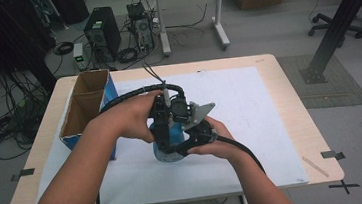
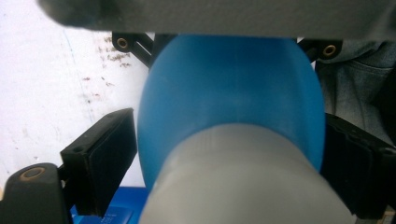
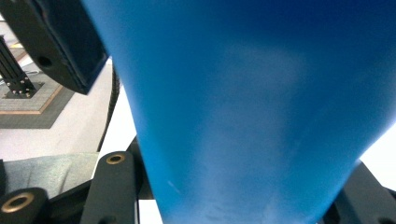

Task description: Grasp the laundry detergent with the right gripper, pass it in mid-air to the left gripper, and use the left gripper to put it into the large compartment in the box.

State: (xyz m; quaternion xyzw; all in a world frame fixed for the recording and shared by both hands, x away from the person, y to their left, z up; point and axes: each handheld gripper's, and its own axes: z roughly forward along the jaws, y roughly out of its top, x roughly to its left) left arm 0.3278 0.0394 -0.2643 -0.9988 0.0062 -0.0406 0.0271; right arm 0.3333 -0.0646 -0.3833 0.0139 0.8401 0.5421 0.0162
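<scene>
Your blue bottle point(image 1: 168, 133) is at the middle of the counter point(image 1: 279, 97), over the white sheet point(image 1: 249, 105), caught between both tongs. Its long axis runs roughly upright, tilted a little; in the high view a pale round end point(image 1: 166, 156) faces you, low and toward the counter's near edge. In the left gripper view the pale grey end point(image 2: 243, 182) sits nearest the camera and the blue body widens away from it.

Your right tongs point(image 1: 200, 135) are clamped on the bottle, its blue wall right against the lens. Your left tongs point(image 1: 163, 116) straddle it: the right pad point(image 2: 355, 172) touches, while the left pad point(image 2: 100, 158) stands just clear.

An open cardboard box point(image 1: 86, 103) stands just to the left.
</scene>
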